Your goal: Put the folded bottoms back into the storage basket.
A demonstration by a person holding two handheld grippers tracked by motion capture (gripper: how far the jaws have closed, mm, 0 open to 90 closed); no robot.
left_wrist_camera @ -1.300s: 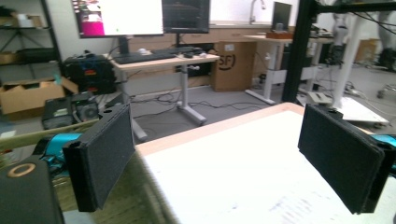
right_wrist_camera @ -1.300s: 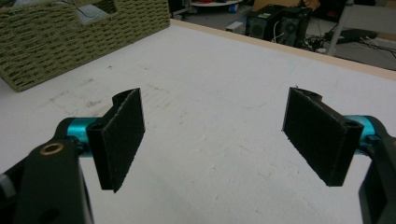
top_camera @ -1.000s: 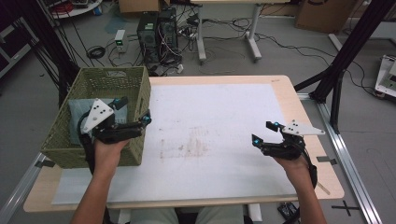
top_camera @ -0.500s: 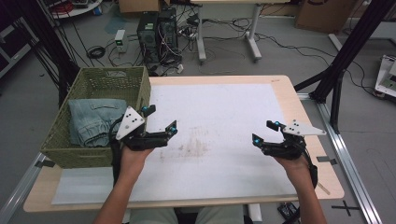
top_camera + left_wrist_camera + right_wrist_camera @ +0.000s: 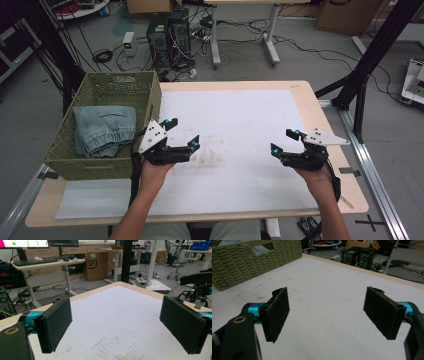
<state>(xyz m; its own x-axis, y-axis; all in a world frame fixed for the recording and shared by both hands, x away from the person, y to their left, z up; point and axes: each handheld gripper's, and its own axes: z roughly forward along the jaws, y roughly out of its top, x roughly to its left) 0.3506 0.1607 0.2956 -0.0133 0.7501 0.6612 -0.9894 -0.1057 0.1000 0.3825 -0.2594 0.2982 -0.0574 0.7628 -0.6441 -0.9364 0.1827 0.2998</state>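
Note:
A green wicker basket (image 5: 145,95) stands at the table's left edge with folded light-blue jeans (image 5: 105,129) inside. Just right of the basket, my left gripper (image 5: 183,133) hovers over the white mat, open and holding nothing. In the left gripper view its gripper (image 5: 117,325) has jaws spread wide above bare mat. My right gripper (image 5: 285,141) hangs open near the table's right side, also with nothing in it. The right gripper view has its gripper (image 5: 328,315) pointing across the mat toward the basket (image 5: 249,262).
A white mat (image 5: 235,120) with a faint brown stain (image 5: 212,157) covers the wooden table (image 5: 305,100). Computer towers (image 5: 167,35), cables and desk legs lie on the floor beyond. Black frame posts (image 5: 372,60) rise at the right.
My left gripper has come out of the basket and moved right over the mat, leaving the jeans folded in the basket. The right gripper has stayed still.

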